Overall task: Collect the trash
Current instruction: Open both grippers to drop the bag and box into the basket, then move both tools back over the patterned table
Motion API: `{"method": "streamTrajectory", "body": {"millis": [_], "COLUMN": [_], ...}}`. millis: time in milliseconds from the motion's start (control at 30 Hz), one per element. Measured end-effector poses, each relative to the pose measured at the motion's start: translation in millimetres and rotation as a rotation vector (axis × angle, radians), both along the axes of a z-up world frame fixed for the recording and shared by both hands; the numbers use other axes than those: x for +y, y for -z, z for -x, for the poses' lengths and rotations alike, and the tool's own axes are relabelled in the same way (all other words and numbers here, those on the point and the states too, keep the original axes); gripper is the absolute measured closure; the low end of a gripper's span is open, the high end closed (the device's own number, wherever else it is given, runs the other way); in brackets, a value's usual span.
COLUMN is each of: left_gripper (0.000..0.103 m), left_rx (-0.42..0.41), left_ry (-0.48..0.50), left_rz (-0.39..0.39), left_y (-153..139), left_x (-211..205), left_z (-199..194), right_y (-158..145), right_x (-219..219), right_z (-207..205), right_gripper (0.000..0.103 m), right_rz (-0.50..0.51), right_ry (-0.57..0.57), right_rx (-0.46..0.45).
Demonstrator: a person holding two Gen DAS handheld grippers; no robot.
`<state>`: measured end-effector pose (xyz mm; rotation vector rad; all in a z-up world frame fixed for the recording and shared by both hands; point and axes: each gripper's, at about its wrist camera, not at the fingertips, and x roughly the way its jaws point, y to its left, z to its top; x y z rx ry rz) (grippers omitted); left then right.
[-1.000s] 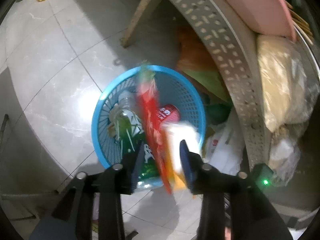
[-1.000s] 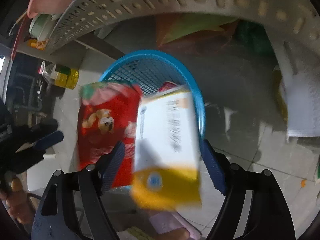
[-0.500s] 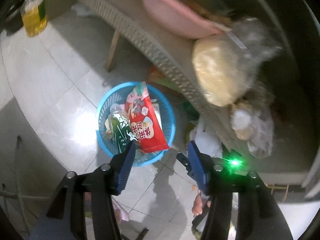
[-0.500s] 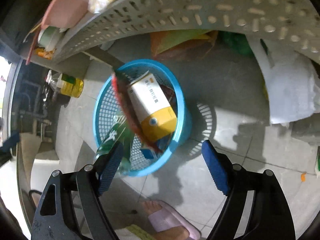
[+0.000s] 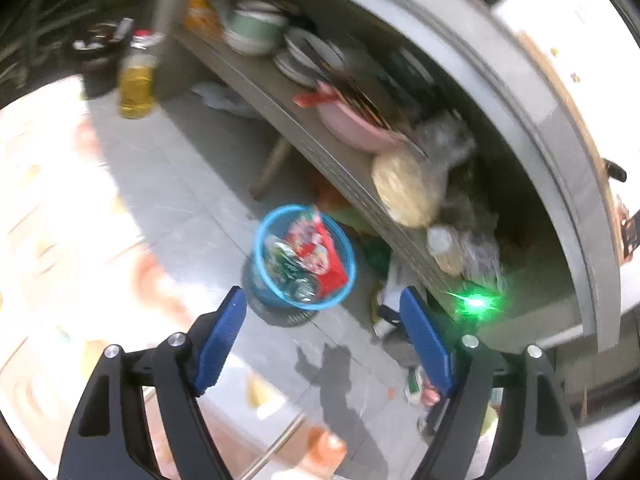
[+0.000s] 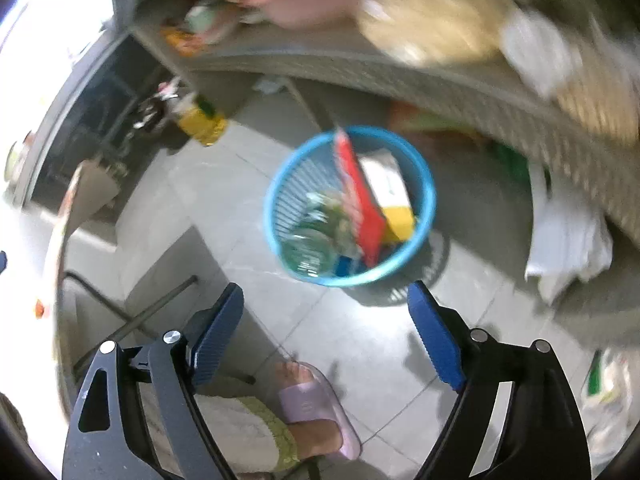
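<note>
A blue plastic basket [image 5: 262, 240] stands on the tiled floor under a shelf; it also shows in the right wrist view [image 6: 428, 200]. In it lie a red snack bag [image 6: 362, 208], a white and yellow carton [image 6: 390, 190] and a clear plastic bottle [image 6: 316, 240]. The red bag shows in the left wrist view too [image 5: 324, 256]. My left gripper [image 5: 324, 340] is open and empty, well above and in front of the basket. My right gripper [image 6: 326, 336] is open and empty, also raised above the floor short of the basket.
A perforated grey shelf [image 5: 344, 168] holds a pink basin [image 5: 352, 128], bagged food [image 5: 404, 188] and plates. An oil bottle [image 5: 136, 80] stands on the floor at the back. White bags [image 6: 568, 236] lie right of the basket. A foot in a pink slipper [image 6: 316, 404] is below the right gripper.
The red bag and the carton dropped from the grippers into the basket. Both grippers have since lifted up and back, so the basket looks smaller. Both stay open.
</note>
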<state>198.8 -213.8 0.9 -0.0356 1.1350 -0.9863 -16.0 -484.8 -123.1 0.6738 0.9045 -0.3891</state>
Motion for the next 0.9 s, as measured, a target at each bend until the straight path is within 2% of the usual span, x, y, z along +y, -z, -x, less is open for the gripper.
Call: {"method": "streamTrajectory", "body": {"millis": [67, 167, 267, 533, 900], "left_gripper": [0.024, 0.021, 0.016, 0.01, 0.007], "left_rx": [-0.055, -0.108, -0.162, -0.232, -0.264], "left_ry": [-0.072, -0.14, -0.211, -0.333, -0.522], "left_rz": [-0.005, 0.002, 0.013, 0.002, 0.0], "left_y": [-6.5, -13.7, -19.1, -20.5, -8.6], "left_x": [29.9, 64.6, 102.0, 177.8, 263.2], "left_z": [1.3, 3.5, 8.4, 16.5, 32.3], "right_y": [-17.1, -47.4, -65.5, -99.1, -135.4], "right_x": [12.1, 36.8, 58.3, 104.0, 156.7], "right_z": [-8.1, -25.6, -39.1, -61.3, -92.2], "right_gripper": [0.014, 0.011, 0.009, 0.009, 0.008], "right_rz": [0.032, 0.087, 0.111, 0.131, 0.133], "right_ry": [-0.051, -0.132, -0.185, -0.302, -0.456], "right_rx": [-0.034, -0.084, -0.133, -0.196, -0.24]}}
